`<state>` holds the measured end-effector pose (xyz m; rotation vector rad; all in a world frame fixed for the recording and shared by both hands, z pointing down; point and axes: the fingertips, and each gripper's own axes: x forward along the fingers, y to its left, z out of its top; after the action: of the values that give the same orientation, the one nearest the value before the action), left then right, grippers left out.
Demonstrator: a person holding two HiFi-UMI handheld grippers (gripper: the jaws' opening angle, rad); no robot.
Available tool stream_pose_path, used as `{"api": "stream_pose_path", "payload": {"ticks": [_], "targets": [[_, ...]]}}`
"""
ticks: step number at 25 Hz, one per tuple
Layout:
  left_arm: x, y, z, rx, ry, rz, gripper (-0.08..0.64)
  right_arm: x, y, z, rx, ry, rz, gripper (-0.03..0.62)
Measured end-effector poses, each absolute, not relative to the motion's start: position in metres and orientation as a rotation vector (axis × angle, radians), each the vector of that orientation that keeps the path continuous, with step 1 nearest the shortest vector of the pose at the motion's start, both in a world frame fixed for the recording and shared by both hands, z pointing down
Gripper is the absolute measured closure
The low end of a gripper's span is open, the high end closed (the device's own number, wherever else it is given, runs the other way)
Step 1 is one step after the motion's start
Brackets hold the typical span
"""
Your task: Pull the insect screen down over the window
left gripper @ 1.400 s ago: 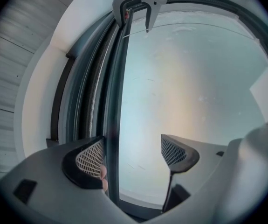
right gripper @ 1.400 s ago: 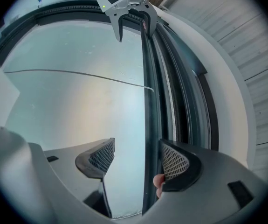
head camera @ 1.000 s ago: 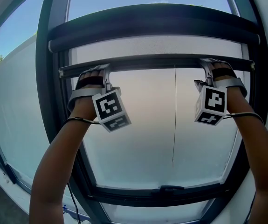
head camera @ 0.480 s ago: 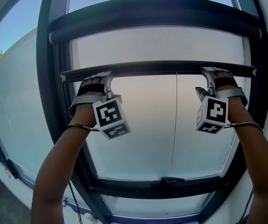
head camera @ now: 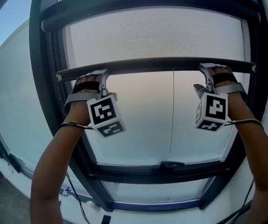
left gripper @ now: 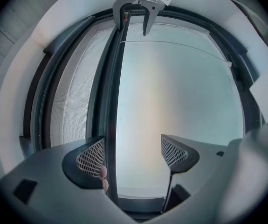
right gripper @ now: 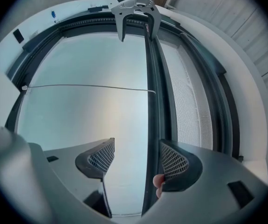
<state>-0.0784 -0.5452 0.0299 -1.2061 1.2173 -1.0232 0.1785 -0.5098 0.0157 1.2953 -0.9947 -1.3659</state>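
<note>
So that the insect screen [head camera: 152,31], covering only the frame's upper part, descends level, the left gripper [left gripper: 131,152] and right gripper [right gripper: 136,160] are hooking its pull bar [head camera: 157,65] near opposite ends, jaws unclenched.

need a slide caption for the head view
Left gripper and right gripper, both open, straddle the pull bar of the insect screen, drawn partway down the window.

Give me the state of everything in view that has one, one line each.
Insect screen: part way down, lower glass uncovered.
Bar: level, lying between the jaws of both claws.
Left claw: open, bar against one jaw.
Right claw: open, bar against one jaw.
Cord: hanging straight down from the bar.
</note>
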Motion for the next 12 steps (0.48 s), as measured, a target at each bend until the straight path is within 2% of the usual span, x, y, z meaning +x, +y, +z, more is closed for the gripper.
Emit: {"api": "stream_pose_path", "payload": {"ticks": [5, 12], "targets": [[-0.081, -0.548, 0.030, -1.260, 1.211, -1.019, 0.195, 0.174, -0.512, 0.015, 1.284, -1.015, -1.351, 0.311], [-0.076, -0.536, 0.086, -1.358, 1.116, -1.159, 0.195, 0.180, -0.505, 0.072, 1.195, -1.060, -1.253, 0.311]]}}
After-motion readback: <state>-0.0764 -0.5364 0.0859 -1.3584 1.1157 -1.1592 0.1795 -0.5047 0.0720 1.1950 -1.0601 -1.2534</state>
